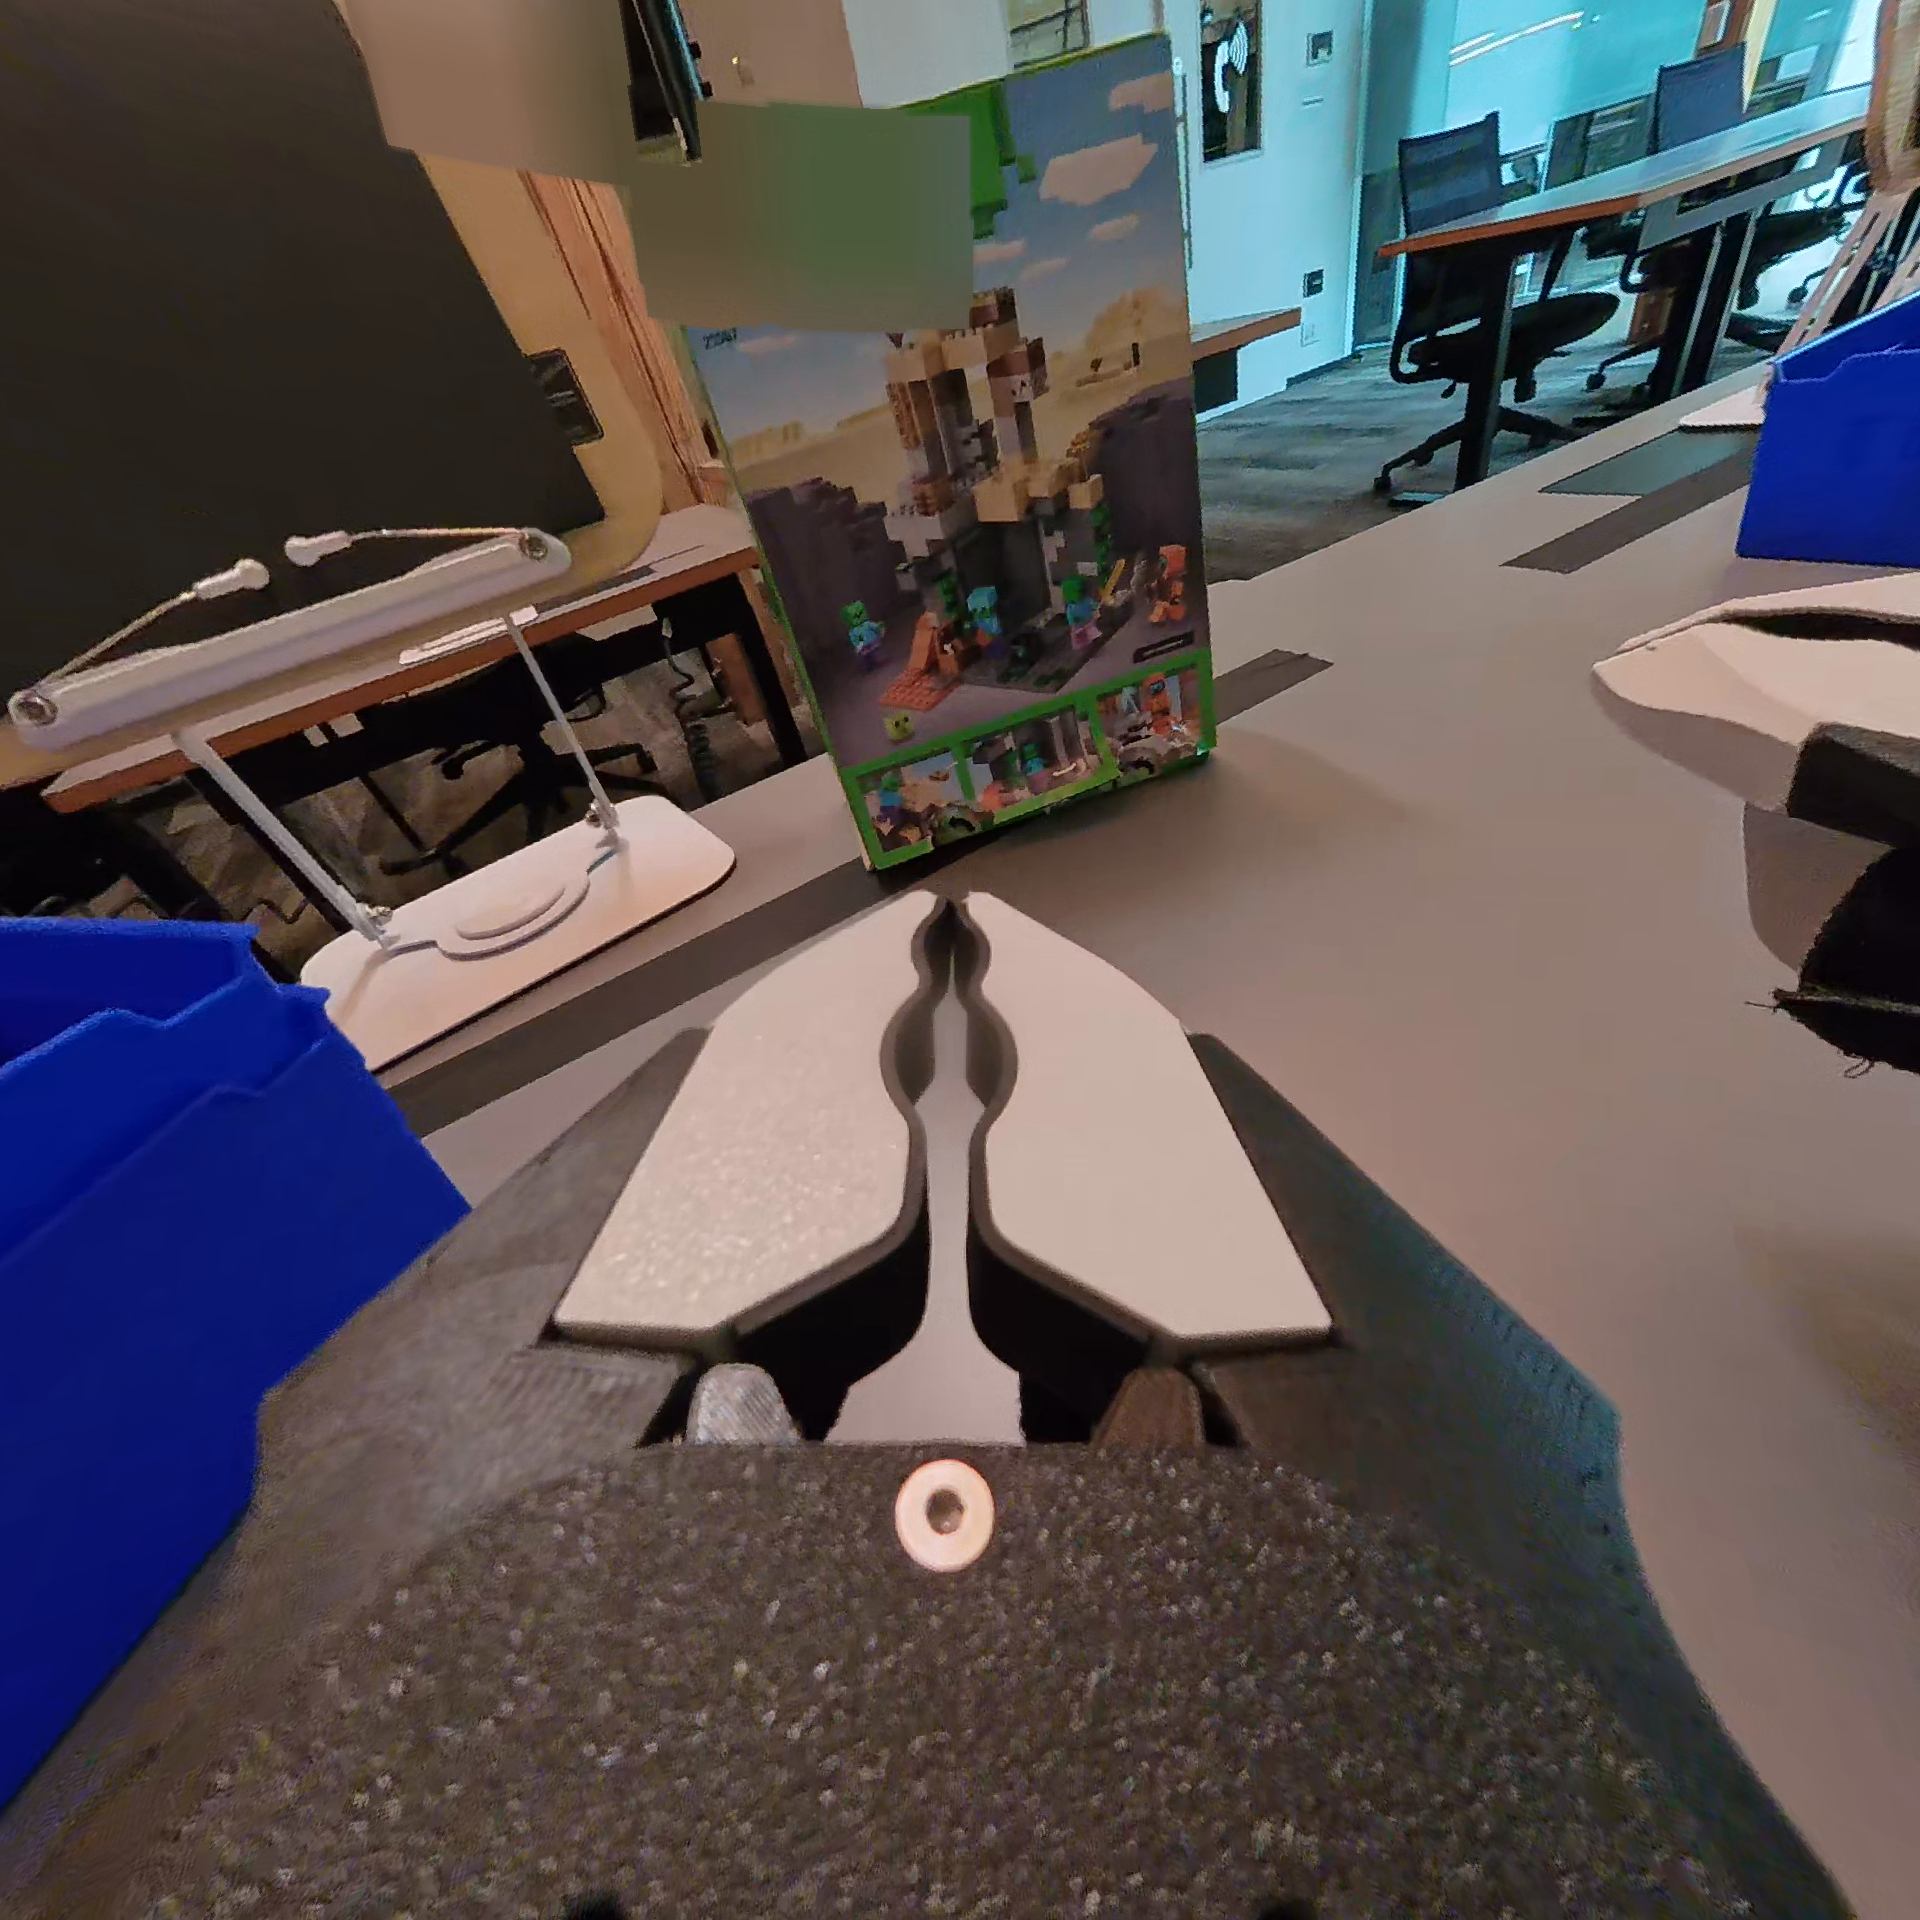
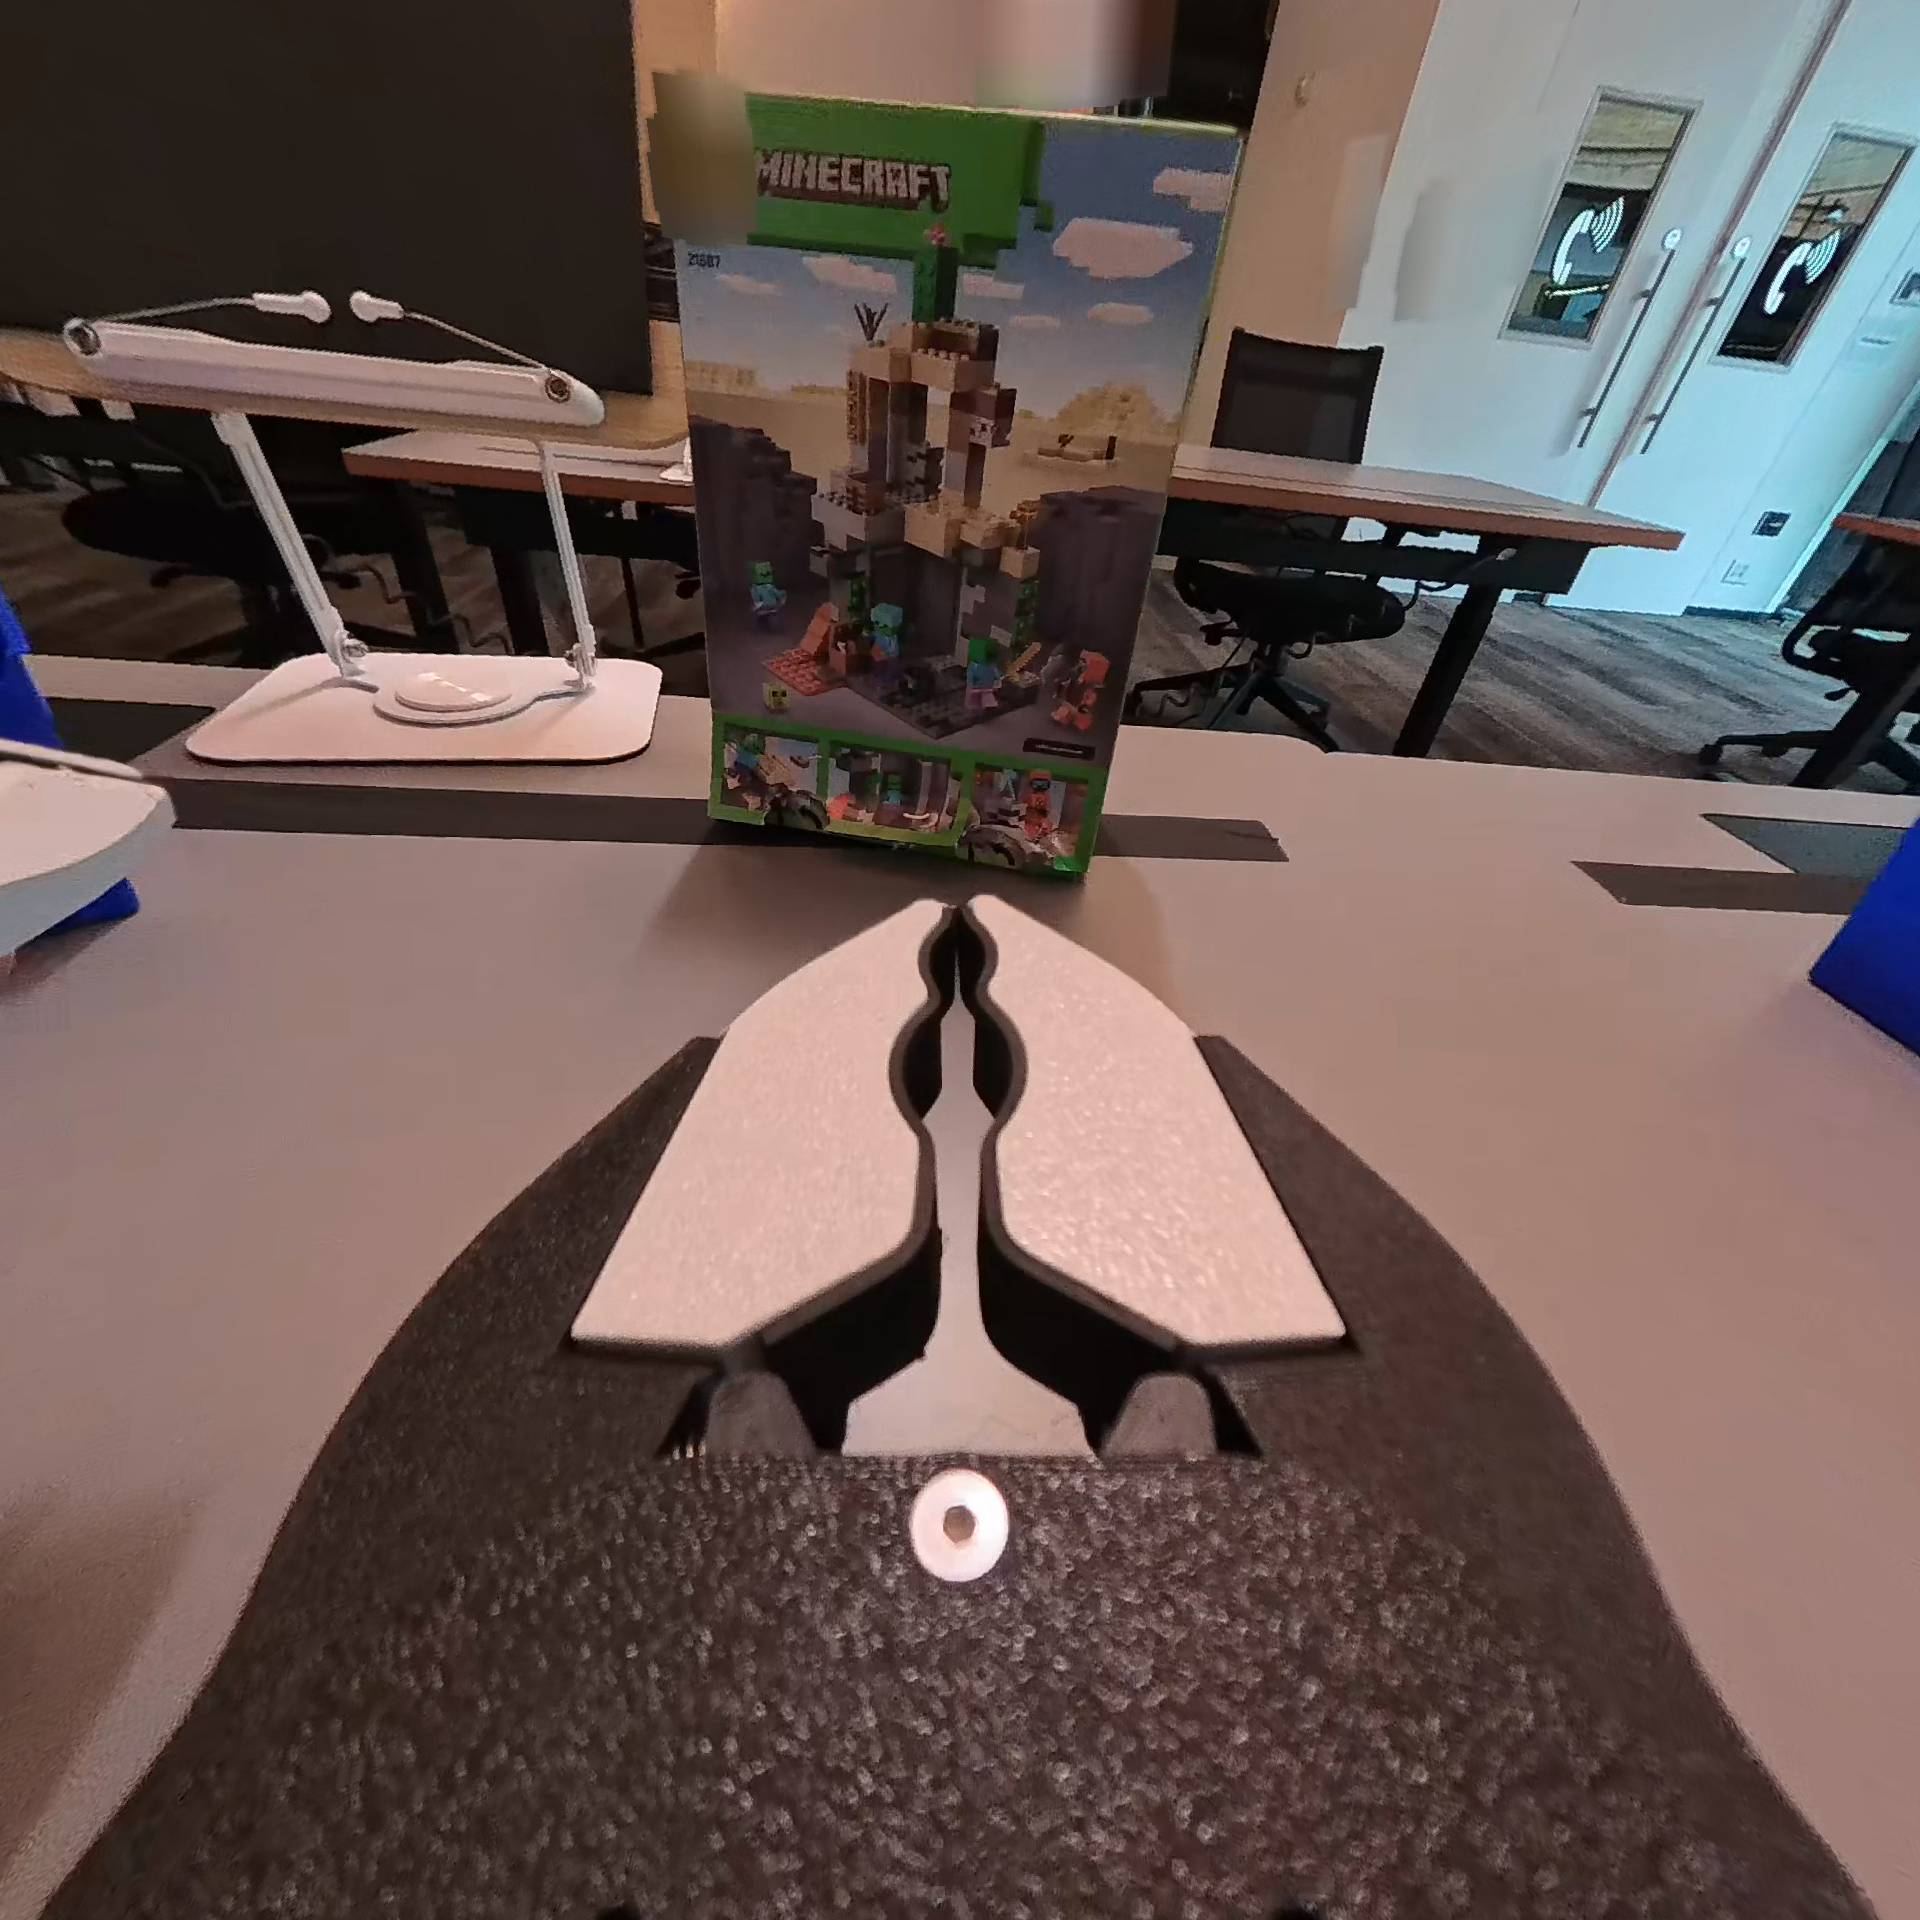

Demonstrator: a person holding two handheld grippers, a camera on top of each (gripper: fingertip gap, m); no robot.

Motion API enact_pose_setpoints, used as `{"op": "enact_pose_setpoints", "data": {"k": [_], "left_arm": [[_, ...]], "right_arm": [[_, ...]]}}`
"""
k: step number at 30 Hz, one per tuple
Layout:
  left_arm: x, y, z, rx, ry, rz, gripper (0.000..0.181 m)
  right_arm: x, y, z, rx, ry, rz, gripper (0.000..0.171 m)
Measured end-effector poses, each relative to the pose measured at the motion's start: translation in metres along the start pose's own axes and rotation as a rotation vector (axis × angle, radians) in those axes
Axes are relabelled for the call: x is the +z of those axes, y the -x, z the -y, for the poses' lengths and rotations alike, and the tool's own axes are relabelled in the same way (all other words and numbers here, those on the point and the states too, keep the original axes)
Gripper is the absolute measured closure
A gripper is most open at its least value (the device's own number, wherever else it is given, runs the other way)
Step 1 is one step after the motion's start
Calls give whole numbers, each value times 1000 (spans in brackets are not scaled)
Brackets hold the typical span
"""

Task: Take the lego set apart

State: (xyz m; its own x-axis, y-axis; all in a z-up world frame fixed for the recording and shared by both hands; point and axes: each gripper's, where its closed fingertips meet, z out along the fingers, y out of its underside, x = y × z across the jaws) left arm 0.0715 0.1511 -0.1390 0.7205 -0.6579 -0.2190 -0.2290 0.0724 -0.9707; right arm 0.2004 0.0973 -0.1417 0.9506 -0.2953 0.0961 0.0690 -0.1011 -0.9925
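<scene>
A lego set box [image 1: 987,499] with a green border and a picture of a blocky tower stands upright on the grey table, just past my fingertips; it also shows in the right wrist view [image 2: 935,499]. My left gripper [image 1: 954,909] is shut and empty, low over the table and pointing at the box's bottom edge. My right gripper [image 2: 958,914] is shut and empty, also pointing at the box. The right gripper [image 1: 1766,707] shows at the right edge of the left wrist view. No built lego model or loose bricks are in view.
A white desk lamp [image 1: 416,727] stands left of the box, seen also in the right wrist view [image 2: 416,520]. A blue bin [image 1: 156,1195] sits at my near left, another blue bin [image 1: 1839,457] at the far right. Dark tape strips [image 2: 1039,831] cross the table [image 2: 1455,1039]. About 15 centimetres separates my left fingertips from my right.
</scene>
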Motion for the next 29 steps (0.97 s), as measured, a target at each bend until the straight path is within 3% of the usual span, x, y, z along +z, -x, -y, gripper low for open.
{"op": "enact_pose_setpoints", "data": {"k": [29], "left_arm": [[-3, -16, -11, 32, 43, -51, 181]], "right_arm": [[-2, 24, 1, -78, -9, 78, 170]]}}
